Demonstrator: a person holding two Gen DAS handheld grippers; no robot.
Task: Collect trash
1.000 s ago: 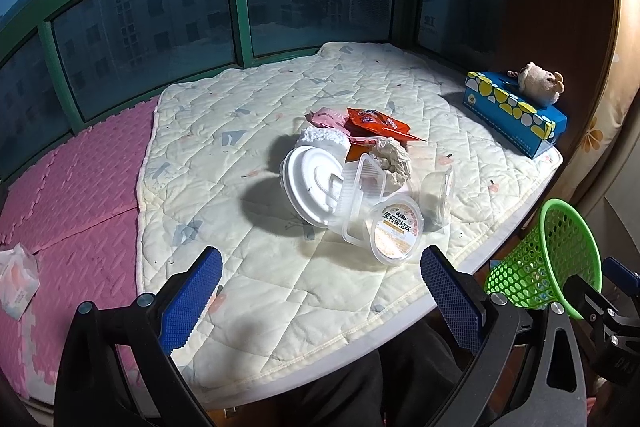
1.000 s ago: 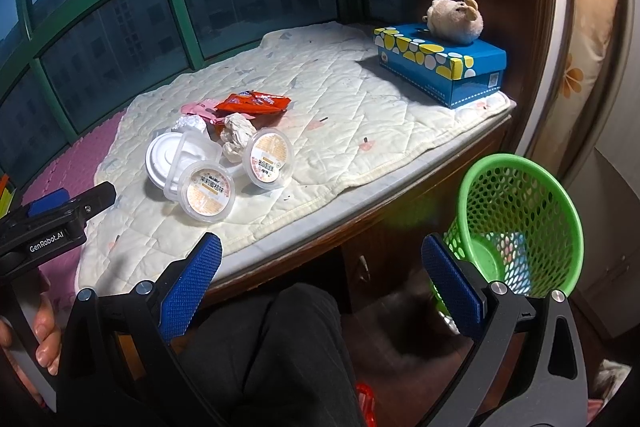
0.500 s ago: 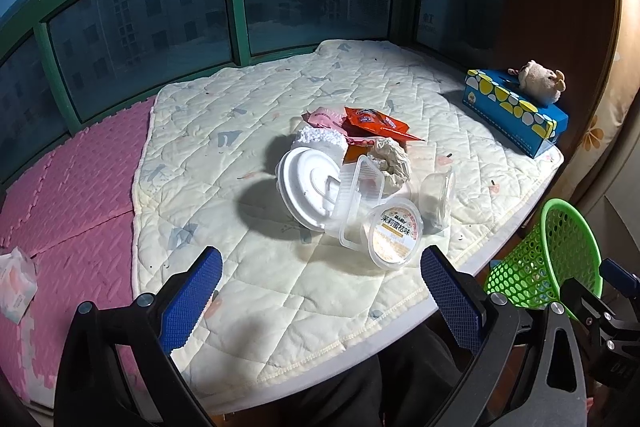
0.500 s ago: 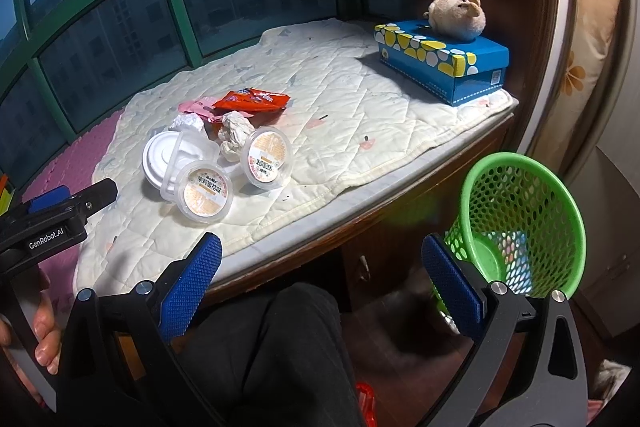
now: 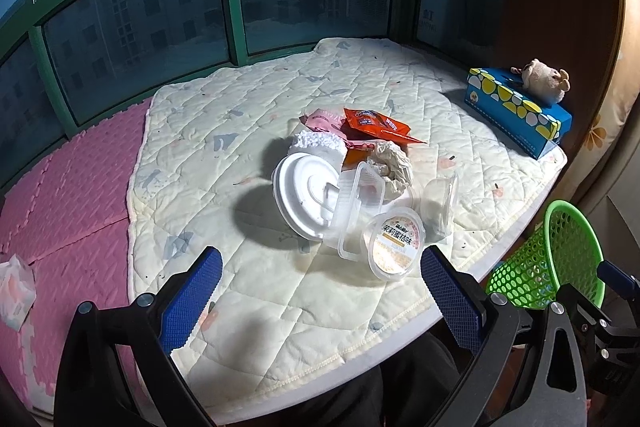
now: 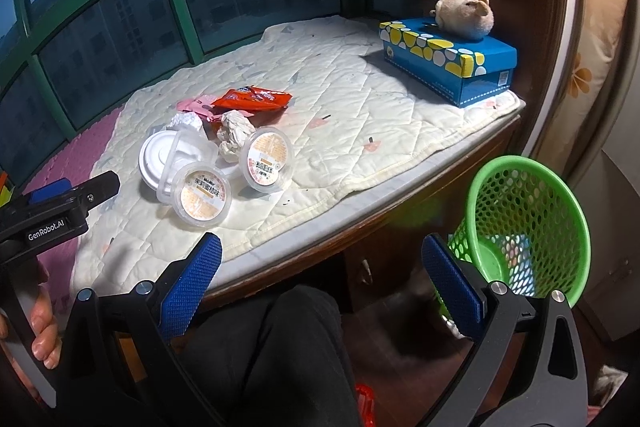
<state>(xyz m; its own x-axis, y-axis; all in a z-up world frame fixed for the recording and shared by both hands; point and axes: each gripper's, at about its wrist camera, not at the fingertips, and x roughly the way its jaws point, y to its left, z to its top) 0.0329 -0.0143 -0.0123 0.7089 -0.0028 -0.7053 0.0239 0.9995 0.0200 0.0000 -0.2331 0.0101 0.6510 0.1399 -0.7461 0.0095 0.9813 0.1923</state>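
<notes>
- Trash pile first — it sits bunched mid-quilt: a white foam lid propped on edge against a clear plastic tray, with a crumpled paper wad behind them.
- Two sealed jelly cups are part of it: the near cup tilts its label at me, the far cup sits just beside it, and all of it lies close enough to take piece by piece.
- At the back of the pile I see a red snack wrapper overlapping a pink wrapper.
- The green mesh basket stands on the floor below the ledge's edge, on my right — handy, I judge, for dropping pieces in; something pale already lies at its bottom.
- The blue tissue box with a plush toy on top sits well apart, by the wall; not trash, I'd say.
- My left gripper hovers short of the near cup, fingers spread wide, touching nothing.
- My right gripper hangs over the lap, off the ledge — fingers equally wide, empty.
</notes>
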